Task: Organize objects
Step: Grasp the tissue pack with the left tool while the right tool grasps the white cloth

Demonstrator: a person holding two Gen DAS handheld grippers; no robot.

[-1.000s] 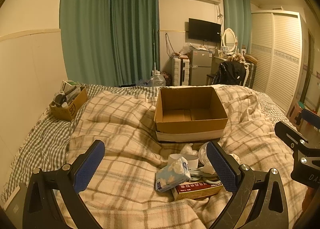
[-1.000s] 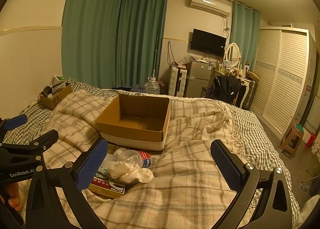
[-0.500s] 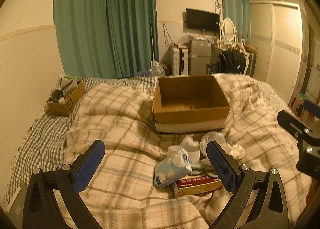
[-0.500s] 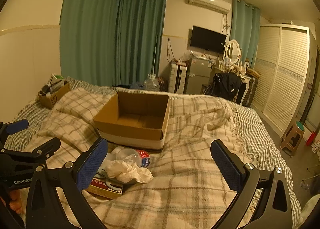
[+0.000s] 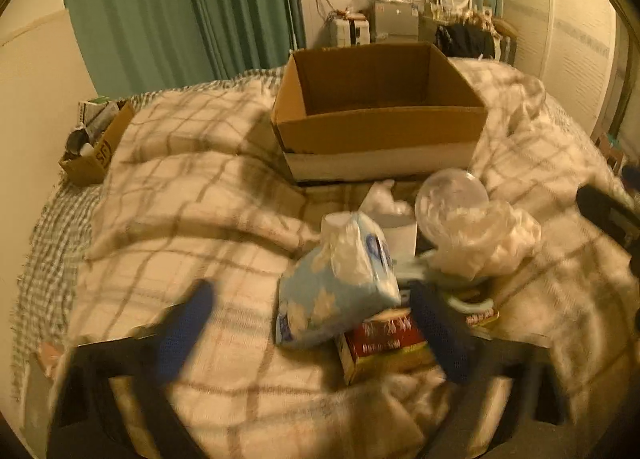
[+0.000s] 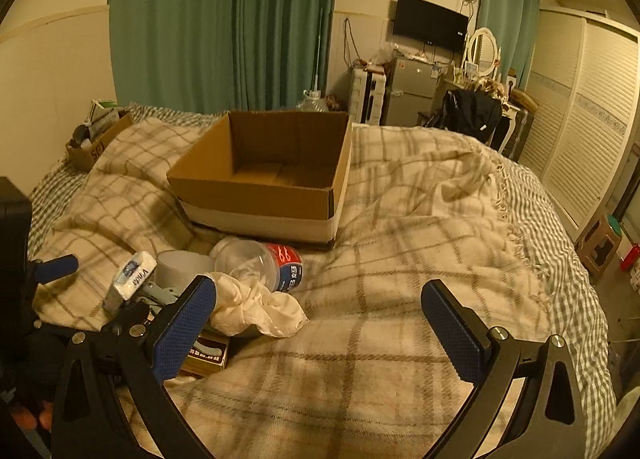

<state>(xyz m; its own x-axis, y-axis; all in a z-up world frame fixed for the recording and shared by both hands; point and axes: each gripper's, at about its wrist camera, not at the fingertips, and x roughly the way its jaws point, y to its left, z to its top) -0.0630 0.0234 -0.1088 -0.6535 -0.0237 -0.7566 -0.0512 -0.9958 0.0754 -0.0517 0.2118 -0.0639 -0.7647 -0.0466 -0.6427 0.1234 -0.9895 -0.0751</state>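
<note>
An open empty cardboard box (image 5: 380, 115) (image 6: 272, 179) sits on the plaid blanket. In front of it lies a pile: a blue tissue pack (image 5: 340, 287) (image 6: 130, 281), a red and gold box (image 5: 384, 351), a white cup (image 5: 394, 231) (image 6: 180, 267), a clear bottle with a red label (image 6: 260, 263) and a crumpled white cloth (image 6: 256, 307). My left gripper (image 5: 312, 335) is open, its fingers either side of the tissue pack, just short of it. My right gripper (image 6: 318, 331) is open and empty over the blanket, right of the pile.
A small cardboard box of clutter (image 5: 96, 147) (image 6: 96, 139) stands at the bed's far left by the wall. The plaid blanket (image 6: 420, 227) covers the bed; its right edge drops to the floor by a wardrobe (image 6: 592, 131).
My left gripper has moved forward and down toward the pile; the tissue pack now lies between its fingers. My right gripper has also come closer and lower.
</note>
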